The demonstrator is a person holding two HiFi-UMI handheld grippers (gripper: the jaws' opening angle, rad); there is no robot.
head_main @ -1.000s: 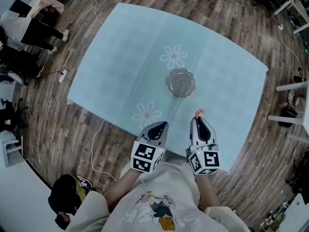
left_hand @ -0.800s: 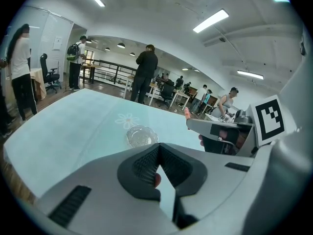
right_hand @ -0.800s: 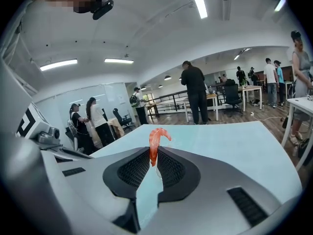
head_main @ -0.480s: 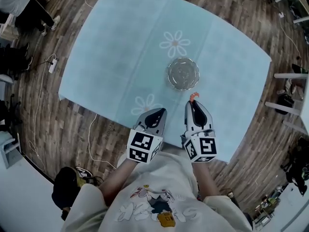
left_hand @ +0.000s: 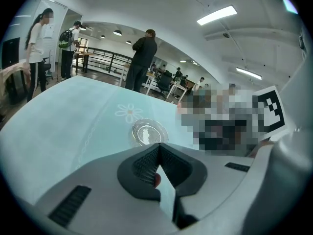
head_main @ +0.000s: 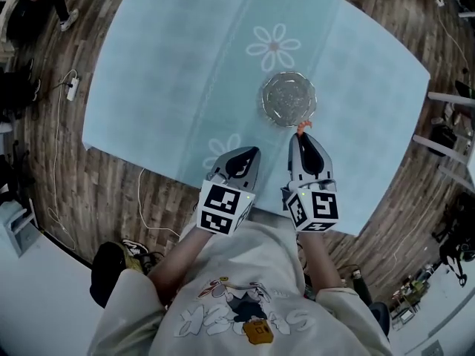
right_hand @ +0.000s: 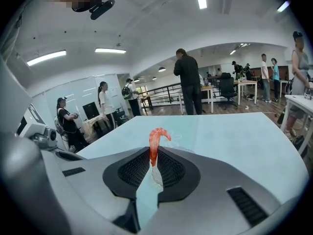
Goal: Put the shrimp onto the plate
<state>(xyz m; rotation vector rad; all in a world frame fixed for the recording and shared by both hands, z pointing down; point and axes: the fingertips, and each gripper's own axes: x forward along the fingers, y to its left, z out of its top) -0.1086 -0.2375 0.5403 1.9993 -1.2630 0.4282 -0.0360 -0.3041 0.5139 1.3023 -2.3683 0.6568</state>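
Left gripper [head_main: 254,152]: its jaws were together at the tips in the left gripper view, with nothing gripped between them. It hung just beside the right gripper, a little behind it.

Right gripper [head_main: 300,134]: its jaws were clamped on the shrimp [right_hand: 155,141]. The tail end was pinched between the ribbed pads, and the curled orange body stood up and forward past the tips.

Shrimp, place: it was at the very front of the right gripper, held above the table [head_main: 171,65] and just short of the plate's near rim in the head view.

Plate [head_main: 288,99]: clear glass and empty, it sat directly ahead of the right gripper's tips and ahead and to the right of the left gripper. The left gripper view showed it as a round glassy disc [left_hand: 149,131].

Done: the shrimp was picked up and brought close to the plate.

Left: by my judgement, a short carry forward over the rim, a lowering and a release — none of it done yet.

Hard to make out: the right gripper view showed only a faint glint of the plate behind the shrimp. The height of the shrimp above the rim could not be told. A small reddish spot low in the gap behind the left gripper's jaws could not be identified.
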